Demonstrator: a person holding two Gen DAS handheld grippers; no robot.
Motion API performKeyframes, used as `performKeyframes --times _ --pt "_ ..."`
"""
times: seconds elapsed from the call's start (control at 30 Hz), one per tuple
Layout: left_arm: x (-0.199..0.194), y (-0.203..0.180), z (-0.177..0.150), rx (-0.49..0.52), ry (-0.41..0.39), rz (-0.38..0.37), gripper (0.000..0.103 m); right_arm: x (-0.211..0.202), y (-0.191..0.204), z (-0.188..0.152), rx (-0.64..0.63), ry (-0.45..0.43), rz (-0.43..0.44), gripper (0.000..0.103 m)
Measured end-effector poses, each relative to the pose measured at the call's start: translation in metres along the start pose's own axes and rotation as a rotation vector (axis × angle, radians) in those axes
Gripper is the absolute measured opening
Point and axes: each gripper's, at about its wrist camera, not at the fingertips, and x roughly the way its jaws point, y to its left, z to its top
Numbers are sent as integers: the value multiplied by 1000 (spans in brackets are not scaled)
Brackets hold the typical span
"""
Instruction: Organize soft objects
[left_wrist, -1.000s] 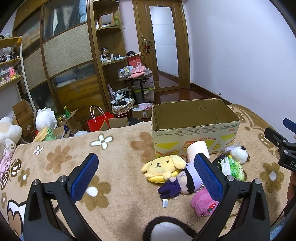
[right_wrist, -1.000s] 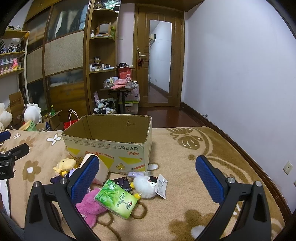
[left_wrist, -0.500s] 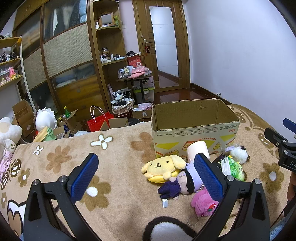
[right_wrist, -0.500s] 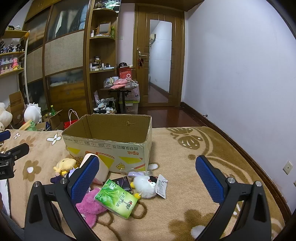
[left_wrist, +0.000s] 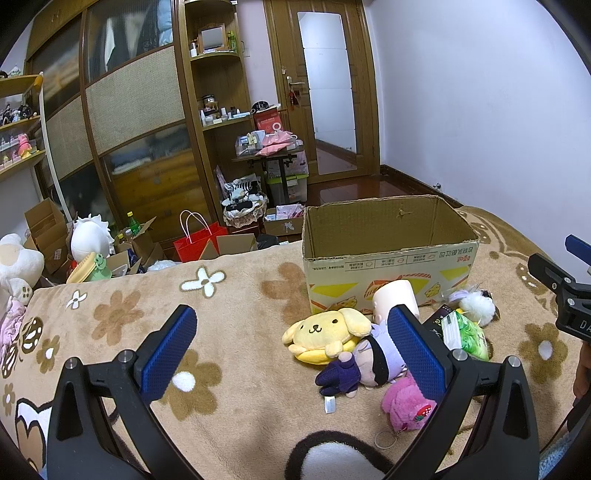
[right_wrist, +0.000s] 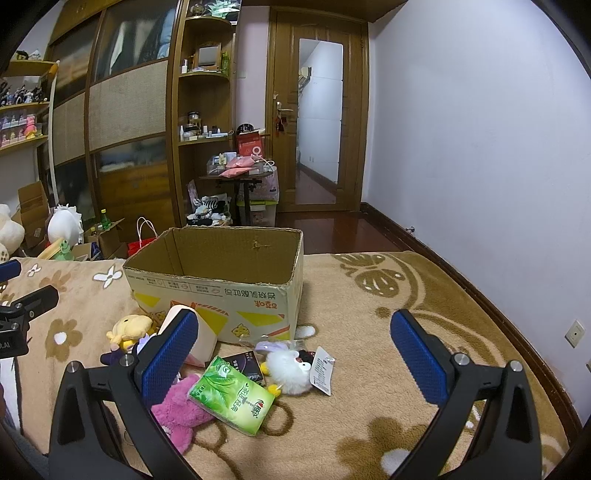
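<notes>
A lived-in home bedroom is shown: a flower-patterned blanket (left_wrist: 122, 317) is spread over what appears to be a bed. A wooden wardrobe (left_wrist: 122, 122) and cluttered shelves (right_wrist: 203, 107) are seen near the door (right_wrist: 317, 122).

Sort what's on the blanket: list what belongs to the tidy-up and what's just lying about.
For the job:
yellow dog plush
purple-clad doll
pink furry plush
white fluffy bird plush
open cardboard box

Lying about:
green tissue pack
black packet
red paper bag
</notes>
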Motion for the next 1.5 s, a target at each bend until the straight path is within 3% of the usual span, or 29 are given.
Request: performKeyframes --times 0.43,0.83,1.1,1.5 --pt "20 13 16 -49 71 -23 102 6 -9 -3 54 31 17 103" --pt "69 -5 23 15 135 -44 102 38 -8 3 55 87 42 103" --pt "113 -18 17 50 193 -62 102 80 -9 -6 63 169 53 103" --pt "159 -17 -3 2 286 -80 102 140 -20 -37 86 323 72 103"
